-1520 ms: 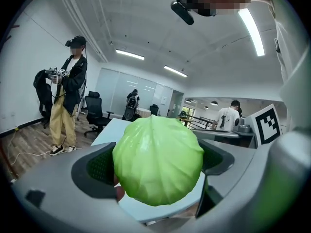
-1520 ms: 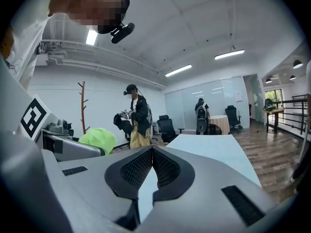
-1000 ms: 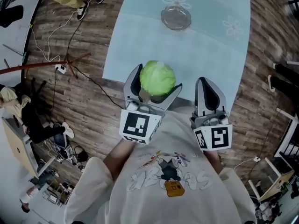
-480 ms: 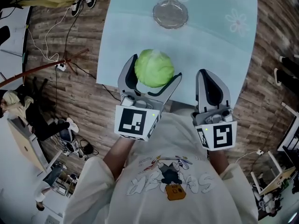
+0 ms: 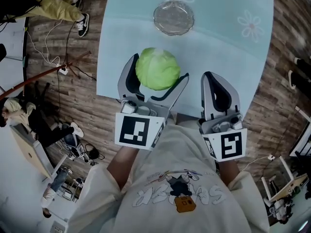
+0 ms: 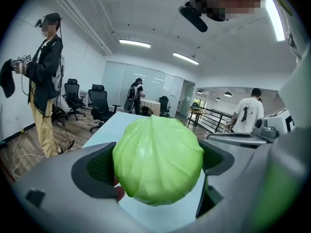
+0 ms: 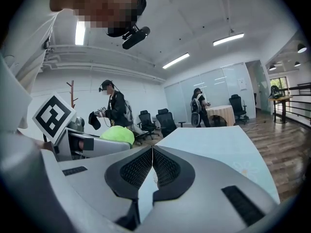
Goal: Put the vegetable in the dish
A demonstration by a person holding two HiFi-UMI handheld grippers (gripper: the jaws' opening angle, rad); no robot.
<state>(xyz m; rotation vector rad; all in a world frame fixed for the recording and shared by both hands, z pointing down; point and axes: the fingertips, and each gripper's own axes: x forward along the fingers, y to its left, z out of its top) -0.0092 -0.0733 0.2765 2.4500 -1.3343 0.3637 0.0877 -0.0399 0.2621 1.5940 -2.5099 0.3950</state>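
Observation:
A round light-green cabbage (image 5: pixel 157 69) is clamped in my left gripper (image 5: pixel 154 76), above the near edge of the pale blue table (image 5: pixel 121 42). In the left gripper view the cabbage (image 6: pixel 158 160) fills the space between the two jaw pads. A clear glass dish (image 5: pixel 173 17) sits empty on the table's far side, well beyond the cabbage. My right gripper (image 5: pixel 220 84) hovers beside the left one, over the table's near edge, jaws pressed together with nothing in them; the right gripper view shows its tips (image 7: pixel 152 149) touching and the cabbage (image 7: pixel 117 134) off to the left.
White flower prints (image 5: pixel 251 25) mark the tabletop near the dish. Wooden floor (image 5: pixel 73 96) with trailing cables lies to the left of the table. Other people (image 6: pixel 43 76) and office chairs (image 6: pixel 99 106) stand around the room beyond the table.
Both grippers have advanced a little over the table toward the dish, the left one still carrying the cabbage. The right gripper stayed shut.

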